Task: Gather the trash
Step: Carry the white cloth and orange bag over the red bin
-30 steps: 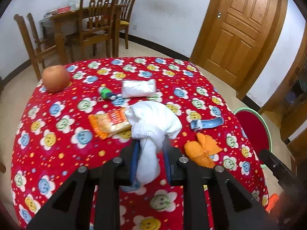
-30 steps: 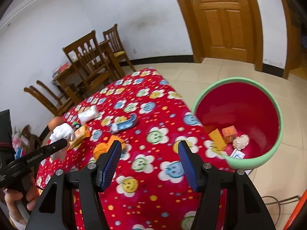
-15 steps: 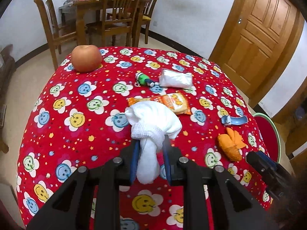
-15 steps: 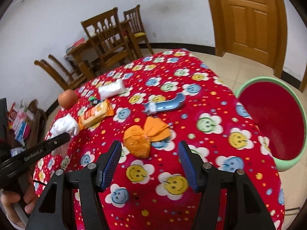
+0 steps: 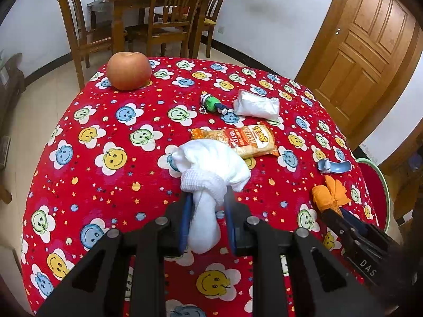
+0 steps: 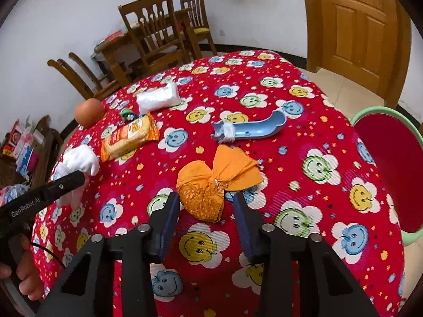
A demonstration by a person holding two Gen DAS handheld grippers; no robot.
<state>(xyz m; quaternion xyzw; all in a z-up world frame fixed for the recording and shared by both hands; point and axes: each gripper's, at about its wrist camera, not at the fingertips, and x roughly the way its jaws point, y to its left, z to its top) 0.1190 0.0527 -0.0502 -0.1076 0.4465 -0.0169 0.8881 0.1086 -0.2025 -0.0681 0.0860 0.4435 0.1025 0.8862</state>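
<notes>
The right tool (image 6: 203, 203) is nearest, its jaws closing around the orange wrapper (image 6: 211, 185), which lies between the blue pads on the red smiley-print tabletop (image 6: 304, 185); the pads stand just beside the bundle's sides, and I cannot tell that they press it yet. Left of the orange wrapper, the left tool (image 5: 207, 208) is pinched on a white cloth (image 5: 211, 169), whose bunched top spills above the fingers while its tail hangs down between them. A hand (image 6: 23, 272) grips that tool's handle at the lower left edge of the right wrist view. Just beyond the orange wrapper lies a blue plastic piece (image 6: 253, 129) with white wrap at one end. Farther left of it rests an orange snack packet (image 6: 129, 137), then a small green toy (image 6: 128, 113) and a white packet (image 6: 158, 97). An apple (image 6: 88, 112) sits near the tabletop's far left edge. To the right of the orange wrapper, off the tabletop, stands a red bin with a green rim (image 6: 370, 112). Wooden chairs (image 6: 156, 31) and a door (image 6: 357, 26) stand behind.
</notes>
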